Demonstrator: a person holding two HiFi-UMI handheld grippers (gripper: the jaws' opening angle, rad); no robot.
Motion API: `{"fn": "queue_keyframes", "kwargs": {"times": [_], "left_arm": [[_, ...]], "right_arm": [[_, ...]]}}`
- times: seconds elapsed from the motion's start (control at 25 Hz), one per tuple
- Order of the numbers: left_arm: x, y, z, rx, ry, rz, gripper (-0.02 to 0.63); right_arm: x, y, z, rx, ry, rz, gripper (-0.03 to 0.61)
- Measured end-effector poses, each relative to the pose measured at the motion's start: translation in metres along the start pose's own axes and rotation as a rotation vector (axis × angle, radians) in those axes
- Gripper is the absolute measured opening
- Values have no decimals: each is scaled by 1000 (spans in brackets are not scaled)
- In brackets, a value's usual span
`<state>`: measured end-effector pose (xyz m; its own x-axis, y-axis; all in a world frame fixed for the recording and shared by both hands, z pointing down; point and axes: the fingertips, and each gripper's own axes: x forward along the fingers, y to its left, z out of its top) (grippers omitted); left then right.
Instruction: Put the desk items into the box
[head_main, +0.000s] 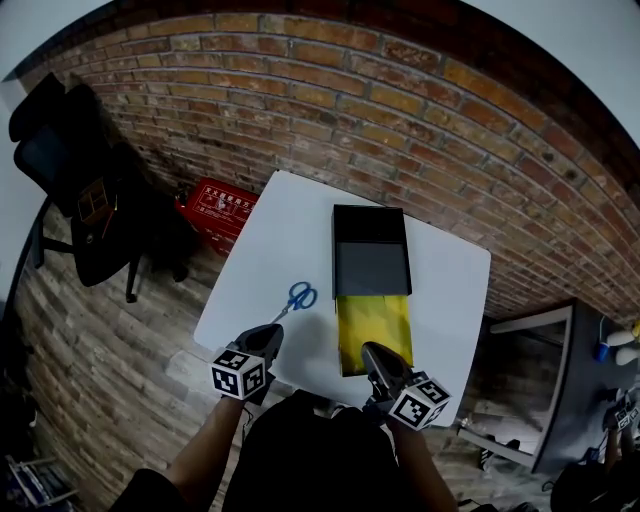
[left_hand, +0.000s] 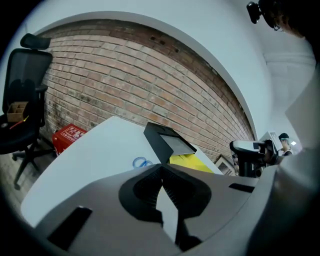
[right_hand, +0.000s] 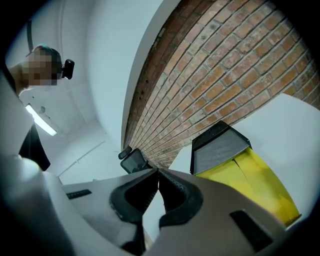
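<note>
Left gripper (left_hand: 162, 167) and right gripper (right_hand: 158, 172): fingers closed on nothing. The blue-handled scissors (head_main: 298, 297), near the white worktop's (head_main: 270, 230) left edge, appear in head and left gripper views only.

No legible text in any view. Red crate (head_main: 220, 212) carries white print, too small to read. Left cube (head_main: 240, 374) and right cube (head_main: 420, 400) show black-and-white square code markers, no letters or digits.

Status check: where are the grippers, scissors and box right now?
Left gripper and right gripper shut, empty, at table's near edge. Scissors on table, left of box, untouched. Box open, nothing in the way.
</note>
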<state>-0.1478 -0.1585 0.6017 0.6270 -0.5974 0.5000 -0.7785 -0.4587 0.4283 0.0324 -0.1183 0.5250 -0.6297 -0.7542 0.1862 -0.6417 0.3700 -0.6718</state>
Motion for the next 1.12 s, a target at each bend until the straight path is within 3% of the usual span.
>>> {"fn": "queue_keyframes", "kwargs": {"times": [0.2, 0.4, 0.68, 1.12], "left_arm": [[9, 13, 3, -4, 16, -16, 14], [21, 27, 3, 25, 37, 22, 14], [46, 35, -12, 116, 140, 49, 19], [78, 48, -29, 281, 287, 100, 198]], "right_arm": [[21, 7, 1, -6, 10, 8, 23], [32, 5, -2, 3, 43, 24, 23], [34, -4, -6, -8, 118, 52, 23], [28, -21, -11, 0, 160, 42, 23]]}}
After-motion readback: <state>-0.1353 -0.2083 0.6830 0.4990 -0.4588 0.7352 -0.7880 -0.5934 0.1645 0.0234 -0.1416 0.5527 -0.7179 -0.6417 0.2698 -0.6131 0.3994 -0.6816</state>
